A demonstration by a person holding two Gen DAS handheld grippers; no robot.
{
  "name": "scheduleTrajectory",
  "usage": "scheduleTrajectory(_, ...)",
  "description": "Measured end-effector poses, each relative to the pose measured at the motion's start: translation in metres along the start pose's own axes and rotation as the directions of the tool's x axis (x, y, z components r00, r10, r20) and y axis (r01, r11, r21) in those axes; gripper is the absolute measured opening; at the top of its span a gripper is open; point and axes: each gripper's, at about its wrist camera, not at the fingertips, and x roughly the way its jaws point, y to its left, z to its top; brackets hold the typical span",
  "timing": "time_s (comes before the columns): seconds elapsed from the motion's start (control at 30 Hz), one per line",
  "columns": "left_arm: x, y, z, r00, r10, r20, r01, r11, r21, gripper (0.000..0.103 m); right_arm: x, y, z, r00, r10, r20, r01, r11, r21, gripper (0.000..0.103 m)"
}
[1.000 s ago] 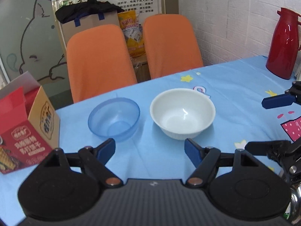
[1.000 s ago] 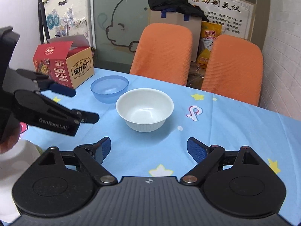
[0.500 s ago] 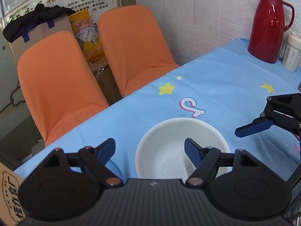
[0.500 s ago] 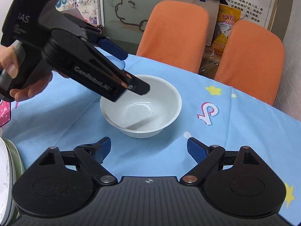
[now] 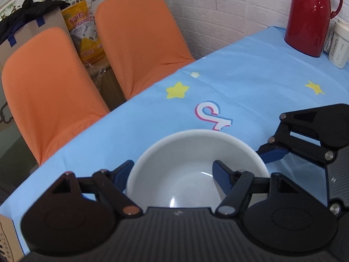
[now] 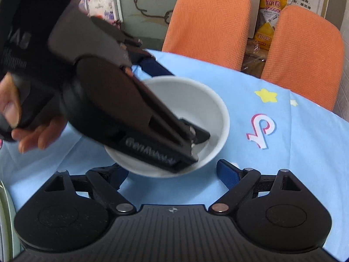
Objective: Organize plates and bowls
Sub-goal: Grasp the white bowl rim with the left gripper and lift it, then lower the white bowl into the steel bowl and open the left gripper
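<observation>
A white bowl (image 5: 192,159) stands on the blue tablecloth. My left gripper (image 5: 172,176) is open and straddles its near-left rim: one finger is outside the wall, the other is inside the bowl. In the right wrist view the left gripper (image 6: 174,100) reaches over the bowl (image 6: 205,109) from the left, held by a hand. My right gripper (image 6: 172,172) is open and empty, just in front of the bowl. It also shows in the left wrist view, to the right of the bowl (image 5: 272,152). The blue bowl is out of view.
Two orange chairs (image 5: 135,37) stand behind the table's far edge. A red thermos (image 5: 309,17) and a white container (image 5: 338,43) stand at the far right. A plate edge (image 6: 5,214) shows at the left. A cardboard box corner (image 5: 6,238) sits at lower left.
My left gripper has moved forward and right from in front of both bowls onto the white bowl, one finger now inside it. My right gripper has closed in on the bowl.
</observation>
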Motion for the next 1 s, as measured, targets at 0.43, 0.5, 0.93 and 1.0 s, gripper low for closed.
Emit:
scheduleTrajectory(0.43, -0.038, -0.022, 0.005, 0.998, 0.013, 0.066, -0.011, 0.999, -0.036, 0.073, -0.049, 0.010, -0.004, 0.993, -0.041, 0.106, 0.043, 0.999, -0.016, 0.103)
scheduleTrajectory(0.5, -0.053, -0.035, 0.004, 0.995, 0.026, 0.092, -0.024, 0.999, -0.025, 0.073, -0.064, 0.013, -0.009, 0.992, -0.046, 0.121, 0.048, 0.999, -0.016, 0.103)
scheduleTrajectory(0.93, -0.128, -0.125, -0.037, 0.990, -0.020, 0.141, 0.035, 0.994, -0.108, 0.072, -0.165, 0.063, -0.092, 0.958, -0.143, 0.247, 0.148, 0.989, 0.002, 0.103)
scheduleTrajectory(1.0, -0.137, -0.141, -0.047, 0.989, -0.031, 0.146, 0.047, 0.994, -0.104, 0.072, -0.177, 0.077, -0.109, 0.956, -0.147, 0.255, 0.147, 0.989, 0.019, 0.103)
